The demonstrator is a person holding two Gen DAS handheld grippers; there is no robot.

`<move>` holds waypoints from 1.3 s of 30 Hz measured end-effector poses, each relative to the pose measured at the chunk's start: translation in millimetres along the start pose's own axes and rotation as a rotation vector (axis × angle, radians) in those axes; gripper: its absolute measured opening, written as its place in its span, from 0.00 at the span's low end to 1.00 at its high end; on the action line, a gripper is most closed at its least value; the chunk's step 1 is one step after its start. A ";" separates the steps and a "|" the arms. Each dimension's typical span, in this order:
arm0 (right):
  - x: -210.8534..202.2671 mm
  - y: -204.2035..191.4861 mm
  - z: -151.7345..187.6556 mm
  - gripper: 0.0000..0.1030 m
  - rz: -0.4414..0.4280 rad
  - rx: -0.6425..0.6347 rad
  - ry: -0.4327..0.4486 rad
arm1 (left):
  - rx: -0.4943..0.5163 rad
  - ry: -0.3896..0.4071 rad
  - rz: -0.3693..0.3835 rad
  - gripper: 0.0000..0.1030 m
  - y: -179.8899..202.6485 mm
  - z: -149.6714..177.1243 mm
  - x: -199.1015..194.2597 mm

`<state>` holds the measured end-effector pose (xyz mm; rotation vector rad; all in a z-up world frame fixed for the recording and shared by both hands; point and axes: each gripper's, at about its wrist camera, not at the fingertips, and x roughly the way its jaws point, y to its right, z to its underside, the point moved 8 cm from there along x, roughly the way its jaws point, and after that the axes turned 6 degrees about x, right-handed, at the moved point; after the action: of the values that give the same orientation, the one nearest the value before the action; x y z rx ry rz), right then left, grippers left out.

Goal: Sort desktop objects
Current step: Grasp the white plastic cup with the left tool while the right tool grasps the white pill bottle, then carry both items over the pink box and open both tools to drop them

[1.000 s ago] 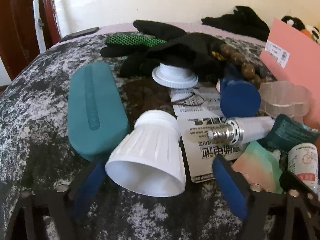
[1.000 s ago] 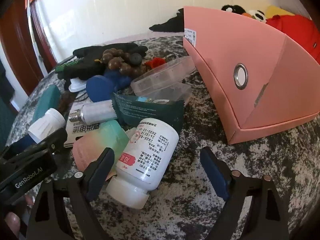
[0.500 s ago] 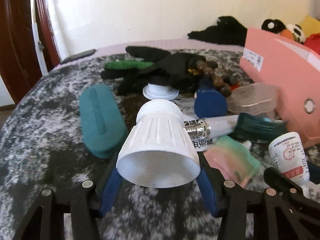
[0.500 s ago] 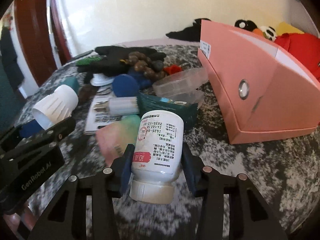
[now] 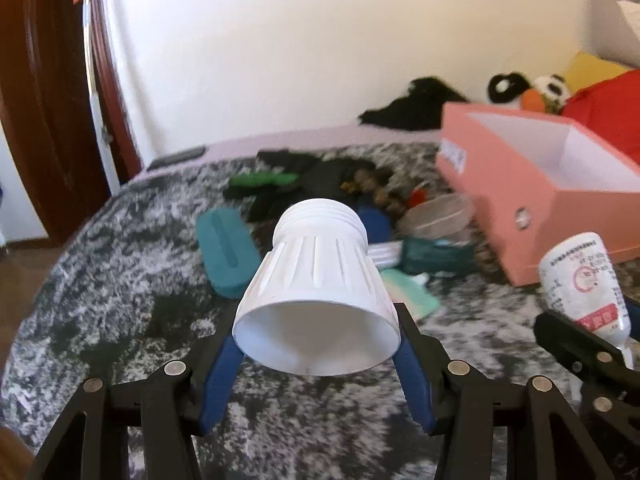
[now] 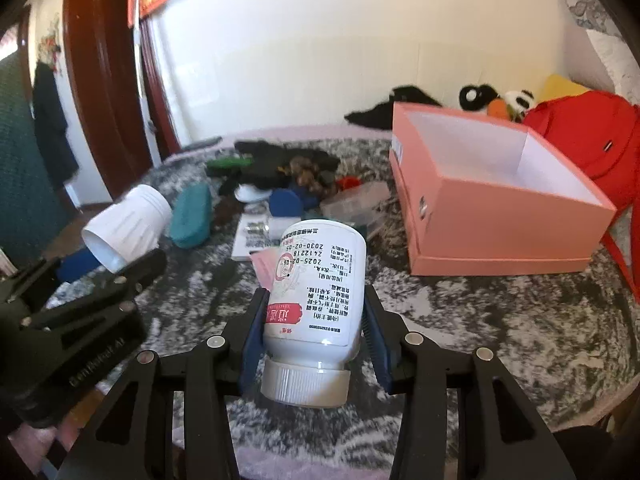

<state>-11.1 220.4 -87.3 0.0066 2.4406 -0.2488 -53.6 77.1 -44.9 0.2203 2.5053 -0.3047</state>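
The pink box (image 6: 492, 216) sits open on the grey bench (image 6: 500, 340). The left claw (image 5: 316, 354) is clamped on a ribbed white cup (image 5: 316, 300), held clear of the bench. The right claw (image 6: 314, 338) grips a white pill bottle (image 6: 316, 292), cap toward the camera. Both look smooth; either might slip before reaching the box.
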 end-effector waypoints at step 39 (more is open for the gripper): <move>49.9 296.8 -202.4 0.83 0.264 0.164 -0.006 | 0.042 -0.049 0.288 0.92 204.5 -218.6 140.7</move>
<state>-156.9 545.3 -18.8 0.3961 2.3752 -0.3275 -240.4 343.9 12.4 0.5762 2.3799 -0.2406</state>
